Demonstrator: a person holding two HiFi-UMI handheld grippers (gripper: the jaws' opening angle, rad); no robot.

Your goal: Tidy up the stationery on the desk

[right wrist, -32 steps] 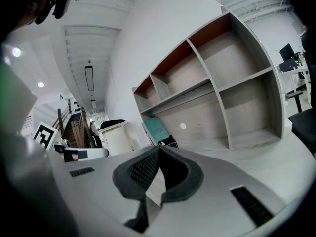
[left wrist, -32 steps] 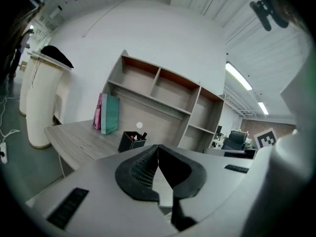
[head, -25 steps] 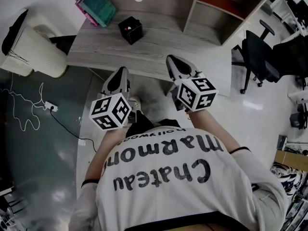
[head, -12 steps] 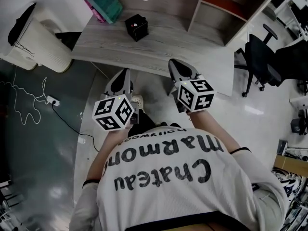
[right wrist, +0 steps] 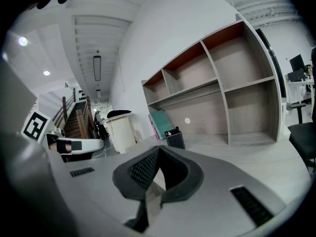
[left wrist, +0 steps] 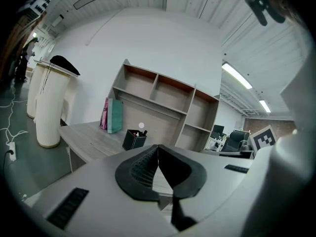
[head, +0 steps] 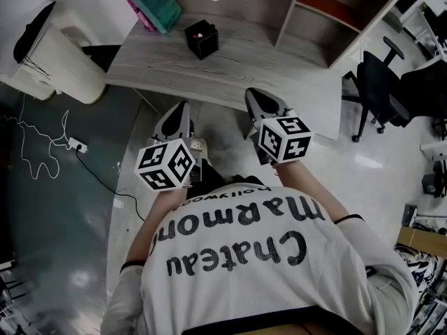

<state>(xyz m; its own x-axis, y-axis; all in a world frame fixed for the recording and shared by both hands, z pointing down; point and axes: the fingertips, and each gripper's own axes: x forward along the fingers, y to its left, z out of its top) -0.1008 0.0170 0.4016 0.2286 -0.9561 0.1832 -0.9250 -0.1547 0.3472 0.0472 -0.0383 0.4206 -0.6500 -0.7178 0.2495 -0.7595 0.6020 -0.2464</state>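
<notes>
1. Two grippers are nearest us. The left gripper (head: 177, 110) is showing its pads pressed together with nothing between them. The right gripper (head: 255, 98) is looking the same, tips meeting on nothing. Both are hanging over the floor, short of the desk's near edge.
2. Against a second ago we are seeing almost no change. Both grippers are sitting in nearly the same spot with the jaws kept together. Only the desk (head: 237, 72) is drifting slightly up and right in the head view, and nothing on it has moved. We are judging the tidying as not begun, with the person only lining up.
3. Further out, the desk's front edge is running on a slant just ahead of both tips. Bare wood is lying between that edge and the items, so we are judging there is plenty of room to come in from the front.
4. We are placing the black pen holder (head: 202, 39) upright toward the back of the desk, with pens sticking out of it in the left gripper view. The teal and pink books (head: 157, 4) are leaning at the back left, near the holder but not touching it.
5. Farthest off, the shelf unit (head: 318, 16) is rising behind the right part of the desk and closing off the back. The white stand (head: 59, 65) is crowding the left end and the office chair (head: 380, 82) is standing off to the right. A power strip (head: 75, 145) with its cable is lying on the floor at the left.
</notes>
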